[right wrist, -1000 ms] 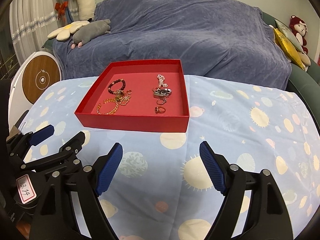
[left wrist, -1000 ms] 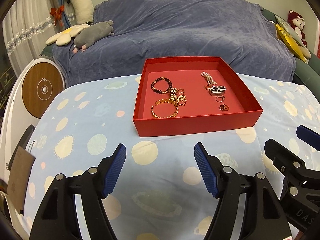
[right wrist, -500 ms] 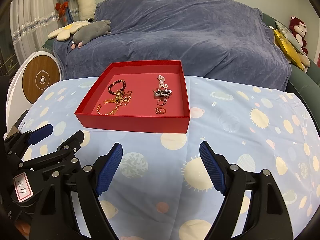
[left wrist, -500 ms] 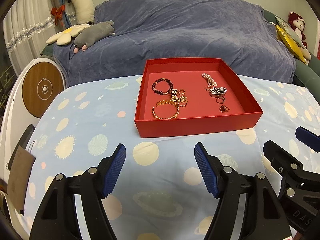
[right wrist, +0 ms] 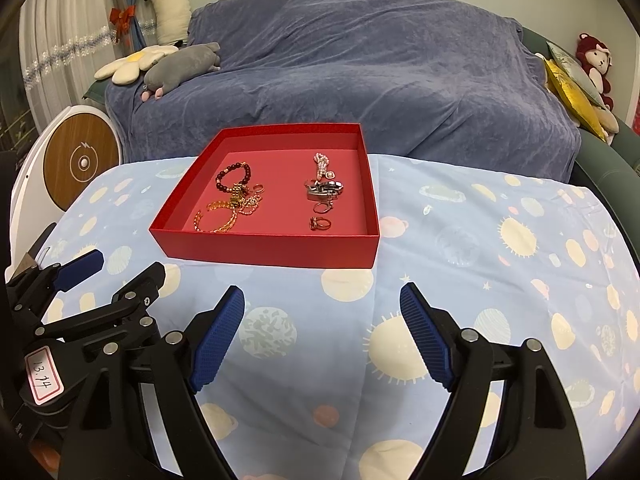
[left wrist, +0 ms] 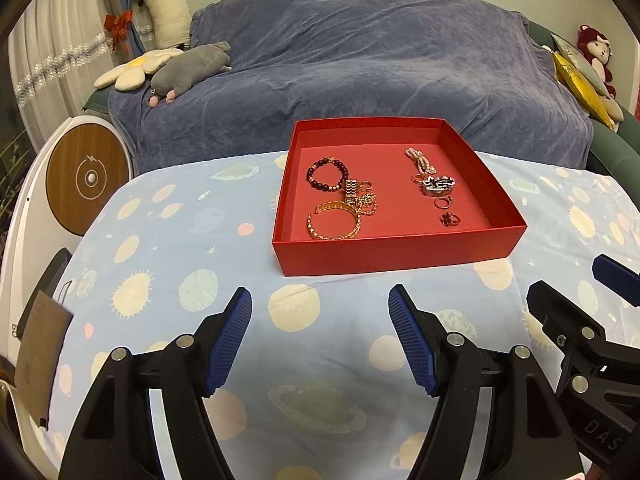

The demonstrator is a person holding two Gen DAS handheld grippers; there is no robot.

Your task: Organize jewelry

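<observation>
Both the left tongs [left wrist: 320, 308] and right tongs [right wrist: 322, 306] hang spread and empty over the table [left wrist: 168, 248]. The red box [left wrist: 396, 252] sits at twelve o'clock with the jewelry [left wrist: 340, 200] tangled inside. Best to pinch one loose piece, maybe the ring [right wrist: 320, 223], coming straight down.

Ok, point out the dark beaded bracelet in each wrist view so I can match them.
Left wrist view: dark beaded bracelet lies in the red tray's far left part, just above picture centre.
Right wrist view: the same bracelet lies left of centre, again far left in the tray.
Shared landmark: the gold bangle just nearer than it.
</observation>
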